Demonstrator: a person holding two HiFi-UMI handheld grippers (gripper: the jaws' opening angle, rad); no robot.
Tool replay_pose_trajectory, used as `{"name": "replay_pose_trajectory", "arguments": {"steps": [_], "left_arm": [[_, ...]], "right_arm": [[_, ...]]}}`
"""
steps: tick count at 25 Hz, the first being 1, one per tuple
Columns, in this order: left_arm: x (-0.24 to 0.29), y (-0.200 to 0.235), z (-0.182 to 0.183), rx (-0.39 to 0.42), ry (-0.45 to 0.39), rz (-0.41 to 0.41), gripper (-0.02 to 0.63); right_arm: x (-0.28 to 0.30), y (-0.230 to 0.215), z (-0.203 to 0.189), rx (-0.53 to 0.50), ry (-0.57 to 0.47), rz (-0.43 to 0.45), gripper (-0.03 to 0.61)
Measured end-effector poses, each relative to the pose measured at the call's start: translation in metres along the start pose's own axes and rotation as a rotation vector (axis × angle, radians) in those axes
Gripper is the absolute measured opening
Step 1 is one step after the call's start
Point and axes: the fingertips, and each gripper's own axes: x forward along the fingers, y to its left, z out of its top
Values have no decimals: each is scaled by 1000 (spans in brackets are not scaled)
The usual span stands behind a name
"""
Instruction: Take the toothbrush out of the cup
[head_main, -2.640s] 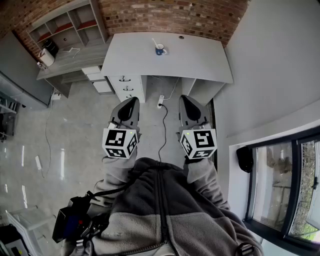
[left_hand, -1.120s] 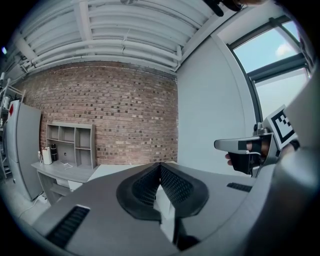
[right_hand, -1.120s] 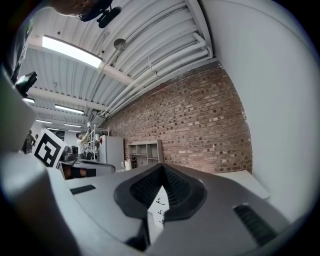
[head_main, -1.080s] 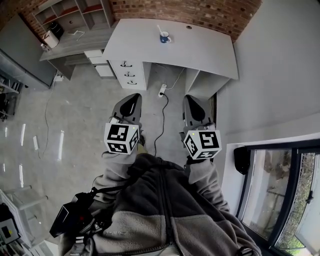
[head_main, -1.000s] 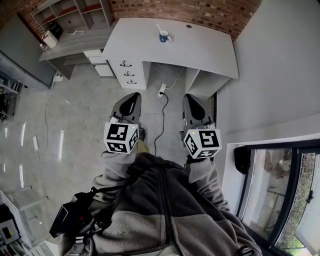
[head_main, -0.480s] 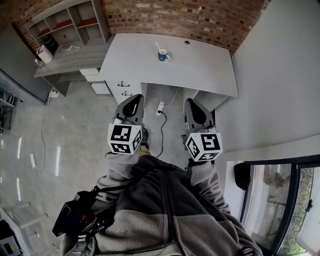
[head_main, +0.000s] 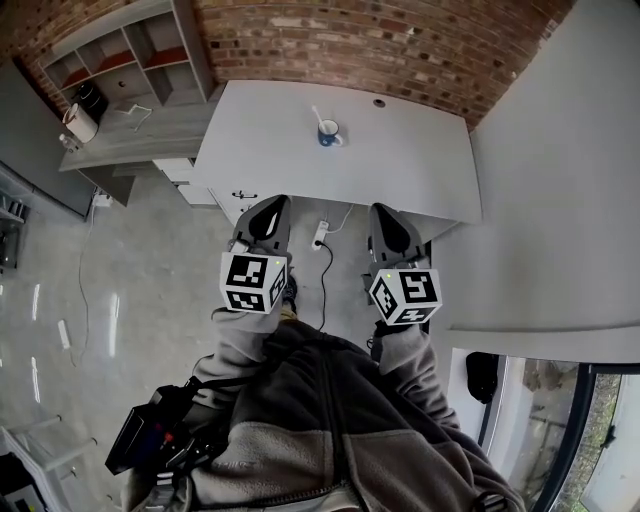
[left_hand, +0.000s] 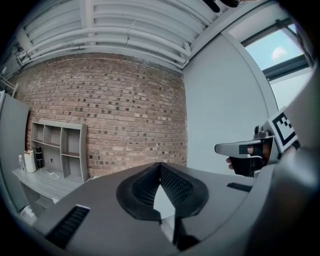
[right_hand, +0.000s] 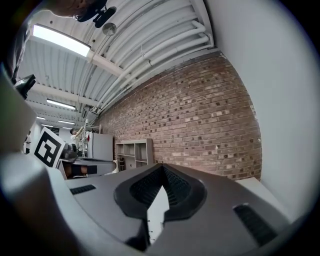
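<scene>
Left gripper: I read my left gripper as clenched, its jaw tips meeting with nothing between them. It hangs in the air over the floor, just short of the desk's front edge.
Right gripper: my right gripper is clenched the same way and empty. It is level with the left one, and both point toward the desk.
Desk: the white desk lies ahead of both grippers, its back edge against the brick wall.
Cup: the blue cup stands upright toward the back of the desk, well apart from both grippers.
Toothbrush: the toothbrush stands in the cup, leaning left, with its upper end above the rim.
Cable: a black cable runs across the floor between the grippers from a power strip by the desk.
Shelf unit: a shelf unit stands left of the desk.
</scene>
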Motion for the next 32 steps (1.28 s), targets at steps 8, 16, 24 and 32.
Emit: {"name": "replay_pose_trajectory", "arguments": {"steps": [8,16,24,32], "left_arm": [[79,46,1,-3,39,-35,5],[148,97,6,-38,73,-97,5],[190,140,3,-94,112,-138,5],[210,147,-5,-127,143,-120,5]], "right_arm": [[86,-34,6,9,11,-34,2],[166,-74,16,29,37,-105,2],[225,-90,18,48,77,-136,3],[249,-104,7,61,128,-117,2]]}}
